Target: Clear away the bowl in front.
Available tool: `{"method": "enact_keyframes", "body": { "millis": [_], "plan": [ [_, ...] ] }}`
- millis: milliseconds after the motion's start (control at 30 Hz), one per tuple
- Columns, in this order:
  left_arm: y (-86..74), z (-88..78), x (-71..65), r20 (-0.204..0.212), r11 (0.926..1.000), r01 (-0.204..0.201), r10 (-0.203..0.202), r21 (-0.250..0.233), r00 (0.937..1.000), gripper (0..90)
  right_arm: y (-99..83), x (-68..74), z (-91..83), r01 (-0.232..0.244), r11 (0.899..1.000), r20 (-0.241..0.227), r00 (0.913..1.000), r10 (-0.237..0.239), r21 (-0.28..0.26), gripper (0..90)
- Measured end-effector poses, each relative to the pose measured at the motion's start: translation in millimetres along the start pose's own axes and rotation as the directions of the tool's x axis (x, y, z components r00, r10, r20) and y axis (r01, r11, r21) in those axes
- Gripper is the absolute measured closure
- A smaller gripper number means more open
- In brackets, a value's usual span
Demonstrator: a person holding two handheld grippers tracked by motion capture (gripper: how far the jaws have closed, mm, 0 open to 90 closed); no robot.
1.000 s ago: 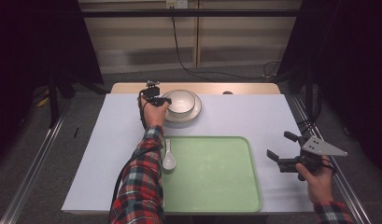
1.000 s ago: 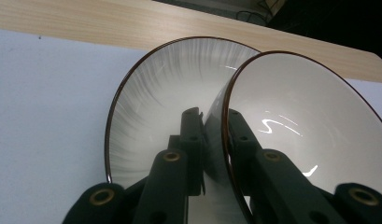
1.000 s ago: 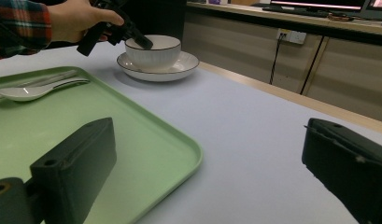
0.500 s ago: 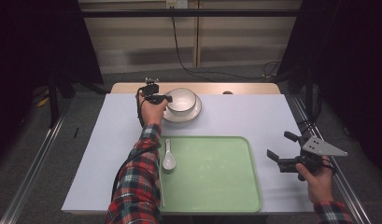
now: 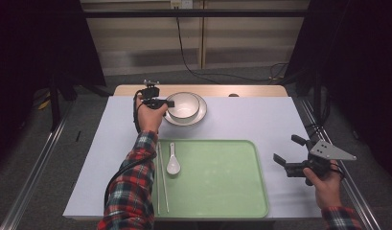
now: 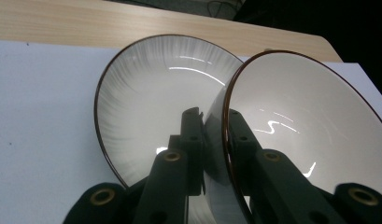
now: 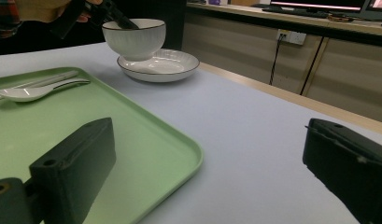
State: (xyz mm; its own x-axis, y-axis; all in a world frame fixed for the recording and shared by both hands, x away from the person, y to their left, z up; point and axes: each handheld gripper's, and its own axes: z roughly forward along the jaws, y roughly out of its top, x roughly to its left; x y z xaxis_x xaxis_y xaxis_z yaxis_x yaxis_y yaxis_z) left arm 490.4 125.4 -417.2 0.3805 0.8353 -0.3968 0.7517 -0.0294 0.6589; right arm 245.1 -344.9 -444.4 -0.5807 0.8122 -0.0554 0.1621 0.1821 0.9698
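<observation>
A white ribbed bowl (image 5: 185, 105) with a dark rim is over a matching white plate (image 5: 199, 116) at the table's far middle. My left gripper (image 5: 168, 103) is shut on the bowl's left rim. In the left gripper view its jaws (image 6: 212, 119) pinch the bowl (image 6: 310, 126) wall, and the bowl tilts just above the plate (image 6: 142, 107). My right gripper (image 5: 291, 149) hovers at the right of the table, open with nothing between its jaws (image 7: 207, 163). Its view shows the bowl (image 7: 134, 37), the plate (image 7: 158, 65) and the left gripper (image 7: 104, 11) far off.
A green tray (image 5: 217, 182) lies at the near middle on a white mat. A white spoon (image 5: 173, 162) and a pair of chopsticks (image 5: 163, 179) rest along the tray's left side. The bare wooden table edge (image 5: 251, 90) runs behind the plate.
The left hand has shifted slightly with the bowl in its jaws, and the forearm has swung a little left. The right gripper has kept still.
</observation>
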Motion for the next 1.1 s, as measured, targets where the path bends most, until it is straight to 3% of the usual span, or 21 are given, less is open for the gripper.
{"method": "enact_keyframes", "body": {
  "millis": [433,533,733,833,1000,1100],
  "plan": [
    [-16.2,-25.5,-10.0,0.063,0.9972,-0.063,0.060,0.040,0.9962,80.6,0.1,0.3,0.8,0.005,1.000,-0.002,1.0000,-0.005,-0.005,1.6],
    [-20.3,-28.9,-13.6,0.083,0.9975,-0.056,0.052,0.042,0.9952,80.6,0.1,0.5,0.8,0.005,1.000,-0.003,1.0000,-0.005,-0.001,1.6],
    [-29.8,-34.7,-18.0,0.106,0.9933,-0.093,0.086,0.068,0.9907,80.5,0.3,0.2,0.3,0.005,1.000,-0.015,0.9999,-0.005,0.002,1.6],
    [-35.1,-38.2,-22.6,0.116,0.9923,-0.102,0.093,0.070,0.9889,80.5,0.0,0.6,1.1,0.009,1.000,0.000,1.0000,-0.009,-0.001,1.6],
    [-44.7,-44.9,-30.3,0.150,0.9871,-0.128,0.113,0.095,0.9822,80.6,0.0,0.7,1.2,0.006,1.000,-0.001,1.0000,-0.006,0.001,1.6],
    [-51.2,-48.8,-36.1,0.156,0.9848,-0.151,0.137,0.086,0.9783,80.5,0.1,0.6,1.2,0.009,1.000,0.002,1.0000,-0.009,-0.002,1.5]
  ]
}}
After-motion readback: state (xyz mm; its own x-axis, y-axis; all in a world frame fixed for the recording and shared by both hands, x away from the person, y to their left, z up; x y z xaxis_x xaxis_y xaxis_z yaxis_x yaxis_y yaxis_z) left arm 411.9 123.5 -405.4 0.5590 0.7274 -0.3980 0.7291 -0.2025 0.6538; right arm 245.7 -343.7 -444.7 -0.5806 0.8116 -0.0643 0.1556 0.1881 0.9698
